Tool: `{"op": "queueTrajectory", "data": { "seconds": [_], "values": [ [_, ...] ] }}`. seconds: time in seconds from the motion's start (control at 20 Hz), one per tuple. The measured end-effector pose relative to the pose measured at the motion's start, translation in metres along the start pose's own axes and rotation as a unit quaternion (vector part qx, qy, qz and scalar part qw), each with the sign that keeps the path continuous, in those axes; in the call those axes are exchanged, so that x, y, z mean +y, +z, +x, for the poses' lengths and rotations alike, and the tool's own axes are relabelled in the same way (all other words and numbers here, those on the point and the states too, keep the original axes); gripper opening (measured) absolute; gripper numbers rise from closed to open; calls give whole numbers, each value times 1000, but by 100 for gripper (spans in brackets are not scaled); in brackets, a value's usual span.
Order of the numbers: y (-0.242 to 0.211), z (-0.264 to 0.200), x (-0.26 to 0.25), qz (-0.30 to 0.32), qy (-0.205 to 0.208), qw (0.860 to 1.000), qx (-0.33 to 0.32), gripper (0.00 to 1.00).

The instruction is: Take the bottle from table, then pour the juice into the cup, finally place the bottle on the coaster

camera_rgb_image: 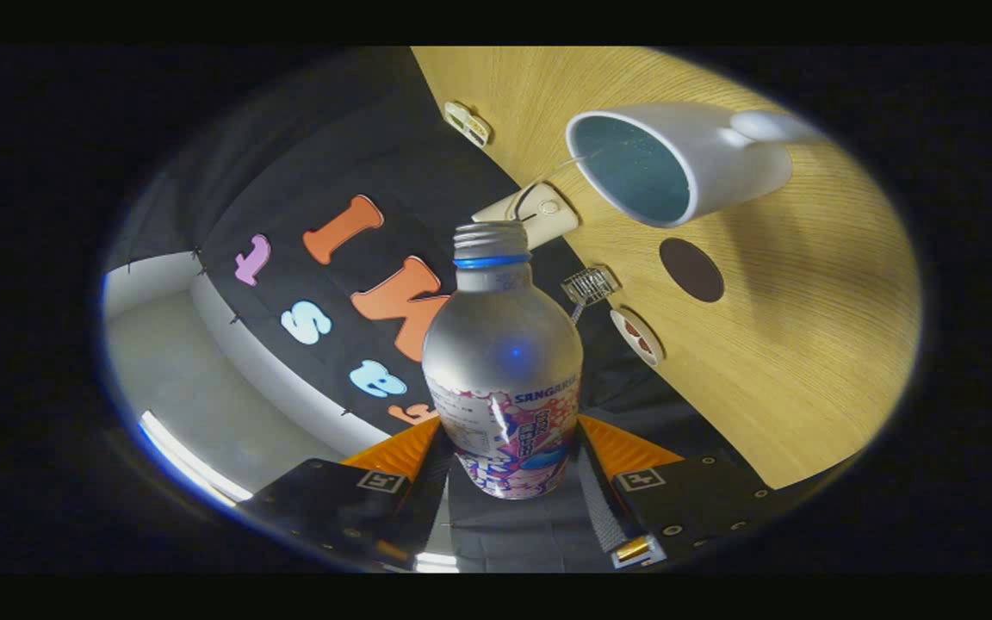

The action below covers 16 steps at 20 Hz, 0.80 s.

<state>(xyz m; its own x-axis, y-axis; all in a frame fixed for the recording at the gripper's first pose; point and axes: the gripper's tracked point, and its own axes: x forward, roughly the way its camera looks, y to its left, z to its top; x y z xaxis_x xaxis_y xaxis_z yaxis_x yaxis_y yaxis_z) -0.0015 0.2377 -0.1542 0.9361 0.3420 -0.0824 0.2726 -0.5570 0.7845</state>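
My gripper [509, 452] is shut on a silver bottle [503, 344] with a blue neck ring and a patterned label; both fingers press its lower body. The whole view is rolled hard to one side, so the bottle is tipped over. Its capless mouth [490, 231] points toward the booth wall, short of the white cup [677, 164]. The cup stands on the wooden table [806, 344], beyond and to the right of the bottle, and its teal inside shows. A dark round coaster [691, 269] lies on the table just beside the cup. No juice stream is visible.
Along the table's back edge sit a cream-coloured holder [530, 213], a small wire basket [589, 286], a round dish [636, 336] and a small pale item [467, 122]. A pale wall and a strip light [190, 461] show to the left of the cloth.
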Motion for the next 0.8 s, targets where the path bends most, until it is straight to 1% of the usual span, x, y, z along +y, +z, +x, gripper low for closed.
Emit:
{"op": "queueTrajectory", "data": {
  "seconds": [0.6,0.8],
  "values": [
    [-6,0,5,18,10,1000,5,73],
    [-4,3,2,10,13,1000,5,73]
  ]
}}
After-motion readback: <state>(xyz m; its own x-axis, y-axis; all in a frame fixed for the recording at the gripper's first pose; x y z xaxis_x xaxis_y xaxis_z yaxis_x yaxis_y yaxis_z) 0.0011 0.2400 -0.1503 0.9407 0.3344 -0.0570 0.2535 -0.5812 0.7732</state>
